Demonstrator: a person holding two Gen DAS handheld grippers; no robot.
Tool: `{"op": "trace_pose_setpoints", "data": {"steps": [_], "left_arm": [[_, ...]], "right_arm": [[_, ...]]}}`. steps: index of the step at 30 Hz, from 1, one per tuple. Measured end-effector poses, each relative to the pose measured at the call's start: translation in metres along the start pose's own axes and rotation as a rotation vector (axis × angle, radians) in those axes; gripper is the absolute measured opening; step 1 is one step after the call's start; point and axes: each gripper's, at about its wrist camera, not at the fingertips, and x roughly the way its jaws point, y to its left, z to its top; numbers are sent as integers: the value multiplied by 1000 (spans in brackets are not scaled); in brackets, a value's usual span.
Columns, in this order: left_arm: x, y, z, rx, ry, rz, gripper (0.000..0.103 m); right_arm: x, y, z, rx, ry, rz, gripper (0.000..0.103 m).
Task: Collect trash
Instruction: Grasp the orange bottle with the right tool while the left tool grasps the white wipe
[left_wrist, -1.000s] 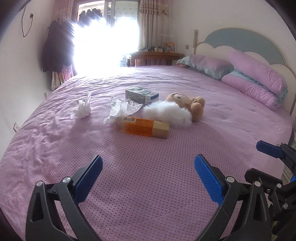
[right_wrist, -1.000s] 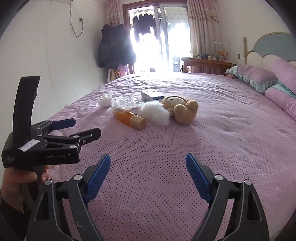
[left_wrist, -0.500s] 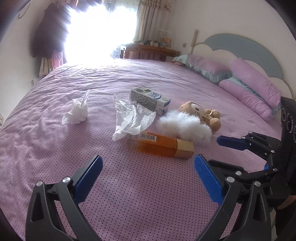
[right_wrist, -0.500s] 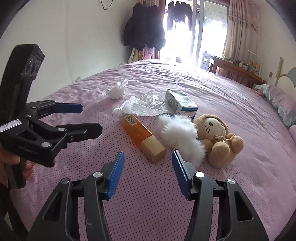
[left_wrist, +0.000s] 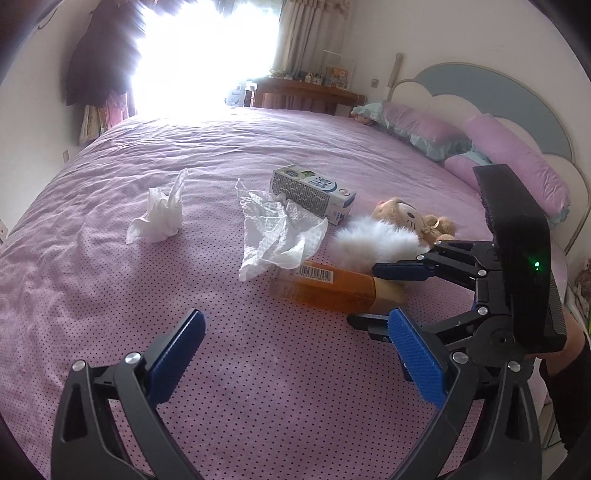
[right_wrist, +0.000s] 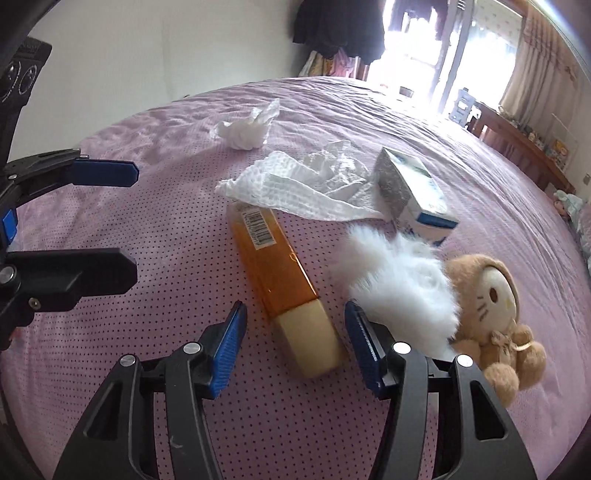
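An orange bottle (right_wrist: 275, 266) with a cream cap lies on the purple bed; it also shows in the left wrist view (left_wrist: 332, 286). My right gripper (right_wrist: 295, 350) is open, its jaws on either side of the cap end, not touching. A flat white paper towel (left_wrist: 277, 236) drapes over the bottle's far end. A crumpled tissue (left_wrist: 162, 218) lies to the left. A small carton (left_wrist: 314, 194) lies behind the towel. My left gripper (left_wrist: 295, 354) is open and empty, above bare bedspread short of the bottle.
A white fluffy piece (right_wrist: 402, 284) and a brown plush toy (right_wrist: 491, 317) lie right of the bottle. Pink pillows (left_wrist: 509, 162) and a headboard are at the far right. A wooden desk (left_wrist: 306, 92) stands past the bed.
Both grippers have moved forward toward the items. My right gripper has come down around the bottle's cap end, its jaws narrower than a second ago.
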Motion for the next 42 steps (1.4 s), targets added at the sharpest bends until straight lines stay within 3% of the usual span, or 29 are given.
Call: {"op": "trace_pose_setpoints", "data": {"steps": [9, 16, 22, 25, 31, 35, 37, 38, 40, 42], "left_arm": [[8, 16, 6, -43, 10, -6, 99], [24, 8, 20, 16, -7, 13, 99], [59, -1, 38, 72, 48, 12, 99], [86, -6, 49, 114, 89, 94, 99], [136, 1, 74, 98, 155, 176, 98], [152, 12, 75, 64, 194, 120, 80], [148, 18, 78, 36, 185, 92, 54], [146, 23, 78, 16, 181, 76, 46], [144, 32, 77, -18, 180, 48, 16], [137, 38, 74, -42, 159, 7, 10]], "right_arm": [[21, 8, 22, -48, 49, 63, 37], [-4, 4, -7, 12, 29, 44, 31], [-33, -8, -43, 108, 36, 44, 31], [-44, -17, -56, 159, 23, 72, 31], [-49, -20, -63, 176, 13, 78, 31], [-48, -24, -65, 192, 9, 83, 31], [-47, -24, -66, 200, 10, 86, 31], [-47, -24, -66, 203, 11, 84, 31], [-46, -25, -66, 207, 7, 85, 31], [-45, -25, -65, 217, 3, 83, 31]]}}
